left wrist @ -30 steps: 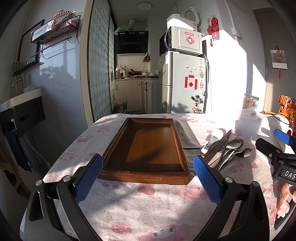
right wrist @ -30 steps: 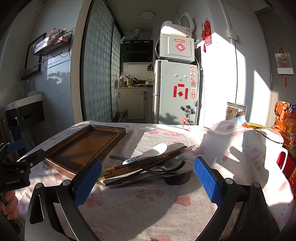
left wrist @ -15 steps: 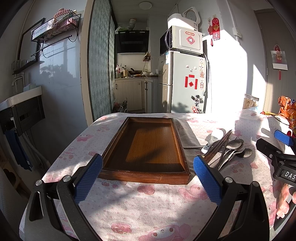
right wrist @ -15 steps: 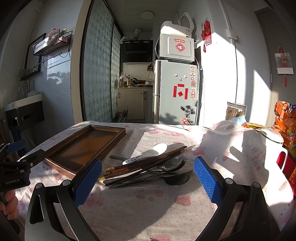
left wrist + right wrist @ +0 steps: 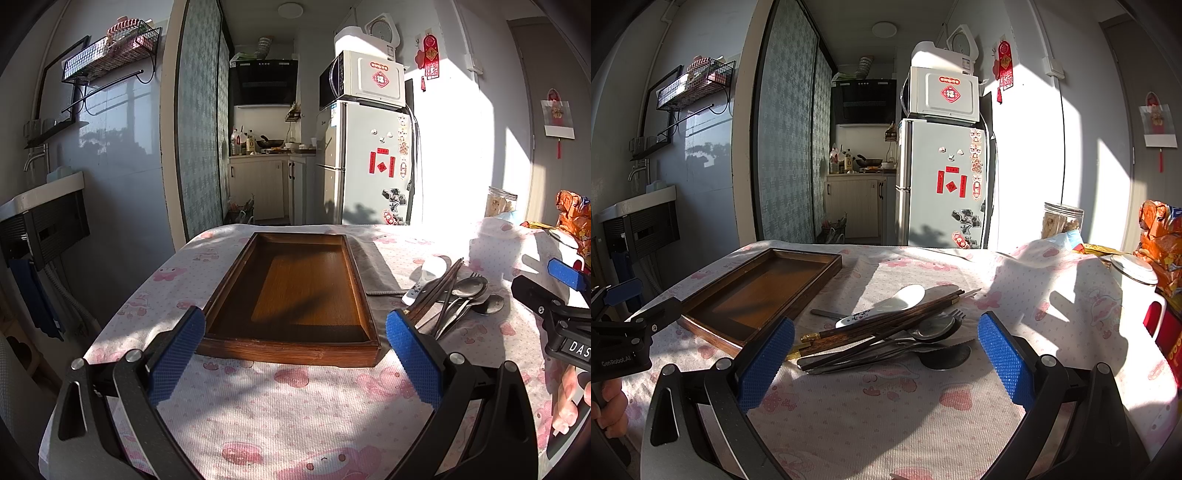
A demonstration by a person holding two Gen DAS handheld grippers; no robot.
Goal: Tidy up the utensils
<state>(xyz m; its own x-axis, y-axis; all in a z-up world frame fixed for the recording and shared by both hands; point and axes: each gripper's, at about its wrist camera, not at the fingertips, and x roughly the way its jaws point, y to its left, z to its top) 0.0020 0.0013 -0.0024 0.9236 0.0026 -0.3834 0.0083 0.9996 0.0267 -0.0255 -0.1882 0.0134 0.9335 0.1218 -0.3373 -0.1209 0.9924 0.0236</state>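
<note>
My left gripper (image 5: pixel 293 349) is spread wide and holds nothing, facing the near end of the wooden tray (image 5: pixel 295 291). My right gripper (image 5: pixel 885 354) is spread wide too, just short of the heap of utensils (image 5: pixel 886 328): dark chopsticks (image 5: pixel 882 325) over a white ceramic spoon (image 5: pixel 886 304), metal spoons (image 5: pixel 934 328), probably a fork, all lying on the pink tablecloth (image 5: pixel 886 413) beside the tray

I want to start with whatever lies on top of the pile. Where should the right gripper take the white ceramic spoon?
Probably by the white ceramic spoon's bowl, coming from above with the open right gripper. The bowl lies clear at the far side, while its patterned handle sits close against the wooden chopsticks, leaving little finger room.
</note>
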